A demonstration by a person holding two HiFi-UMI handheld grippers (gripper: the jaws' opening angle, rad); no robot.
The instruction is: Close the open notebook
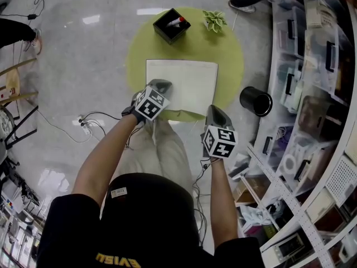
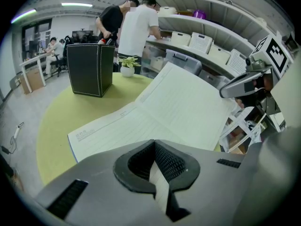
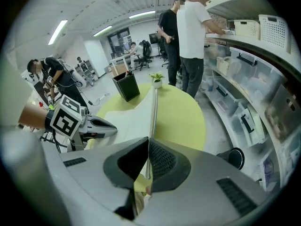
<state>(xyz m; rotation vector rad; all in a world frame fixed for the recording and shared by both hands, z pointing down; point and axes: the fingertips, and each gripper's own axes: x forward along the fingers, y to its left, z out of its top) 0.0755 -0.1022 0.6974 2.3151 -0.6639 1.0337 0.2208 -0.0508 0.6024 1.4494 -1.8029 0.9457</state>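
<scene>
My left forearm reaches forward and down. The left gripper (image 1: 160, 88) points steeply at the near left corner of the notebook (image 1: 189, 80), and its jaws are pinched together on the left page's near edge. My right gripper (image 1: 215, 111), drawn closer to me, is clamped narrow on the right half's edge, and that half stands tilted up off the round green table (image 1: 230, 54). The notebook lies open on the table's near side. A black box (image 1: 170, 27) and a small potted plant (image 1: 215, 20) stand beyond it, well apart. Shelving (image 1: 312, 66) crowds my right, and a black cylinder (image 1: 255, 101) stands on the floor beside the table.
</scene>
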